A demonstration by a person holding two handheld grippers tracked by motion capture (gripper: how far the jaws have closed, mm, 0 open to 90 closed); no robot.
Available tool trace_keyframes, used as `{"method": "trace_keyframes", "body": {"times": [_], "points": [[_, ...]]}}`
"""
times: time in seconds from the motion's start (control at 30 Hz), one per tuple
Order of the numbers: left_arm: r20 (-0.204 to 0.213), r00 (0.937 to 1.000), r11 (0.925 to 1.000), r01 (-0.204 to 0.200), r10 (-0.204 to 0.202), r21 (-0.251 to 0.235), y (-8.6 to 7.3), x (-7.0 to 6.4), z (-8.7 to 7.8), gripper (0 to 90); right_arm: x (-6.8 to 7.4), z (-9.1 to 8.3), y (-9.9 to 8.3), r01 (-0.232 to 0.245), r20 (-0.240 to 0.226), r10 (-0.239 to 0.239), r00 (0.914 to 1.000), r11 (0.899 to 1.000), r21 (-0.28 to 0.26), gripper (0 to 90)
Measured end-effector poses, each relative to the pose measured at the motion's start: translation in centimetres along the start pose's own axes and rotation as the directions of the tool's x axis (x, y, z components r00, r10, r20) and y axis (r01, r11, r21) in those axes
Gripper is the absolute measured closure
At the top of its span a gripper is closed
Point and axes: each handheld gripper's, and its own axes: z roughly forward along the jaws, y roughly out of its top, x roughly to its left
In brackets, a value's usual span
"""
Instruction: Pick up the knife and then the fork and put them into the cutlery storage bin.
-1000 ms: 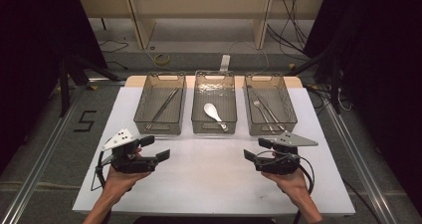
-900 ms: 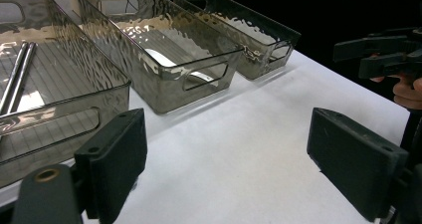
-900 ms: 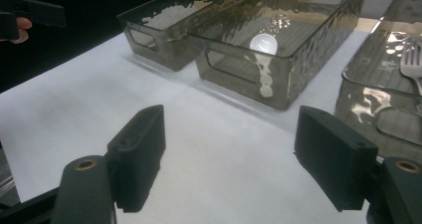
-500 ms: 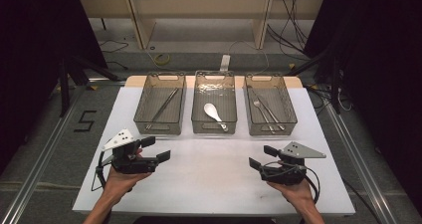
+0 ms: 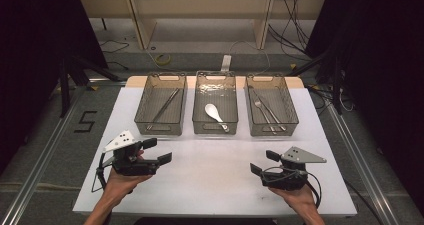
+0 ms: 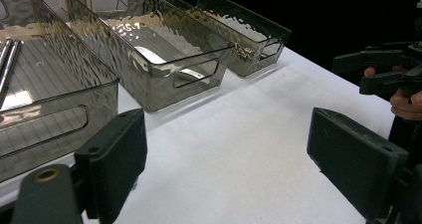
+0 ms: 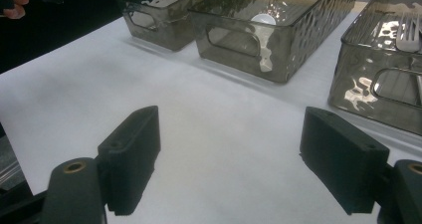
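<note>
From the high view, three smoked clear plastic bins stand in a row at the far side of the white table (image 5: 210, 180). In the middle bin (image 5: 215, 130) a white ceramic spoon (image 5: 214, 112) is seen, its long axis slanted, bowl toward the far left, handle toward the near right. The left tool (image 5: 156, 151) and right tool (image 5: 264, 162) are held nearer than that bin, jaws wide, empty.

In the left gripper view, the left tool's jaws are spread over bare table just short of the middle bin.

In the right gripper view, the same wide gap is shown. A jaw could be caught on the bin rim during a reach.
</note>
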Motion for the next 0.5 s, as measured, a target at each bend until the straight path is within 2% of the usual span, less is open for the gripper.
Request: {"method": "trace_keyframes", "body": {"times": [0.5], "points": [[0.004, 1.0, 1.0, -0.002, 0.002, 0.003, 0.02, -0.04, 0.13, 15.3, -0.19, -0.11, 0.07, -0.008, 0.012, 0.008, 0.9999, 1.0, -0.008, 24.7]]}}
